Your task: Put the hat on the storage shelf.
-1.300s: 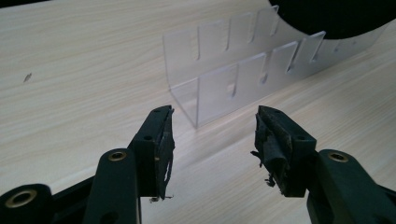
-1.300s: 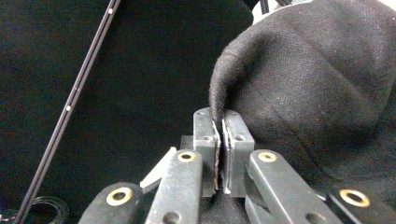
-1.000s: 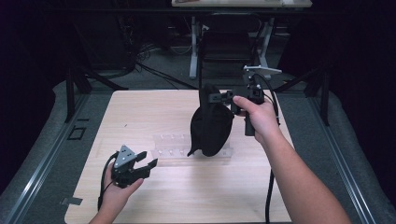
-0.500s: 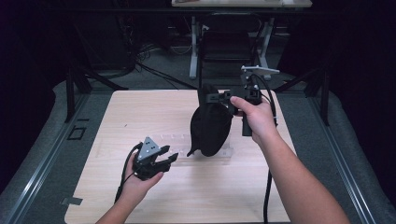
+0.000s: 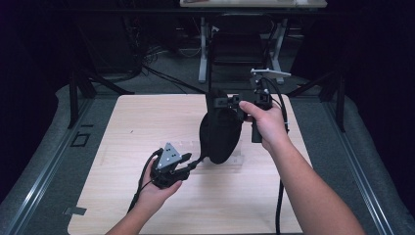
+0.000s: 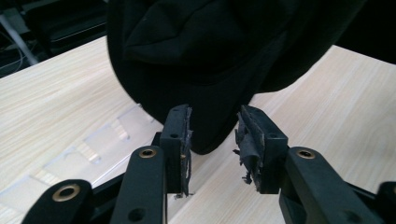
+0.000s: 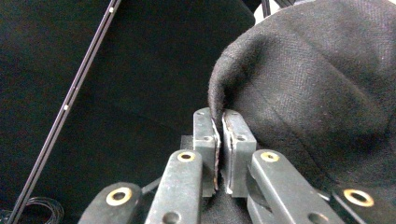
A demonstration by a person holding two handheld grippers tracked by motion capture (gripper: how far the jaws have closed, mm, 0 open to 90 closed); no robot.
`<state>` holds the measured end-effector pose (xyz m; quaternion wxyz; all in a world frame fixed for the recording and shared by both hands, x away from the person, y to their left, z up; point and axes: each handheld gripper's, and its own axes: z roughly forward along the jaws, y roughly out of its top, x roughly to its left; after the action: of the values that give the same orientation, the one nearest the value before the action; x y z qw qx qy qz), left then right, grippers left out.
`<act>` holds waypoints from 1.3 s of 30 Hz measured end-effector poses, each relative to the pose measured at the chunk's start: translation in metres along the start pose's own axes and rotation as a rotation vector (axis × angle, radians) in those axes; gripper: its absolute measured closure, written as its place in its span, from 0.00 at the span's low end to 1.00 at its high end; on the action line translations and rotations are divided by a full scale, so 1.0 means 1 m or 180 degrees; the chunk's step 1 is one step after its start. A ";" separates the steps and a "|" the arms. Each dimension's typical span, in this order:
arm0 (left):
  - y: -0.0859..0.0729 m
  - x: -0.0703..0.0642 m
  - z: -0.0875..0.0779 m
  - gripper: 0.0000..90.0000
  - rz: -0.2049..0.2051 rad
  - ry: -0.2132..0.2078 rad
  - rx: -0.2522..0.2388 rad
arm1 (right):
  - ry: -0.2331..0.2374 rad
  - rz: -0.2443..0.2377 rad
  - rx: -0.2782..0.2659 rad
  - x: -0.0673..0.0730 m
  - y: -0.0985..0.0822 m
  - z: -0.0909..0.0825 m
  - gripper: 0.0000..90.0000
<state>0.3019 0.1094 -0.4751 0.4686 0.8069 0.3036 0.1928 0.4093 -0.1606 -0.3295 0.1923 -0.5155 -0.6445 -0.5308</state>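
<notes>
My right gripper (image 5: 221,102) is held up over the far half of the wooden table (image 5: 122,122), and its jaws are pressed together on a fold at the upper edge of a black cloth pouch (image 5: 220,132); in the right gripper view the two pads are nearly meeting with the fabric edge (image 7: 219,105) squeezed between them, and the woven black cloth bulges away to the right of the jaws. The pouch hangs down from that pinch, its rounded bottom low over the middle of the table, and I cannot tell whether it touches the surface. My right hand (image 5: 266,125) is wrapped around the handle, with the cable (image 5: 279,200) trailing back along my forearm. My left gripper (image 5: 195,162) sits low, near the table on the near side, pointing up and across toward the bottom of the pouch. In the left gripper view its jaws are spread apart, and the lowest tip of the pouch (image 6: 210,135) hangs in the gap between the two worn pads (image 6: 247,140) without either pad closing on it. Just beside and partly behind the bottom of the pouch lies a clear plastic tray (image 5: 188,147) with small compartments, flat on the table; in the left gripper view it (image 6: 84,149) stretches off to the left of my jaws.
</notes>
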 end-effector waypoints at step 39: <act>0.011 -0.013 0.020 0.91 0.0314 0.0142 0.0096 | 0.0039 -0.0187 -0.0083 0.019 -0.002 -0.003 0.84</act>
<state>0.3075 0.0842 -0.4758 0.4393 0.8234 0.2767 0.2291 0.3988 -0.1540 -0.3142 0.1740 -0.4956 -0.6512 -0.5478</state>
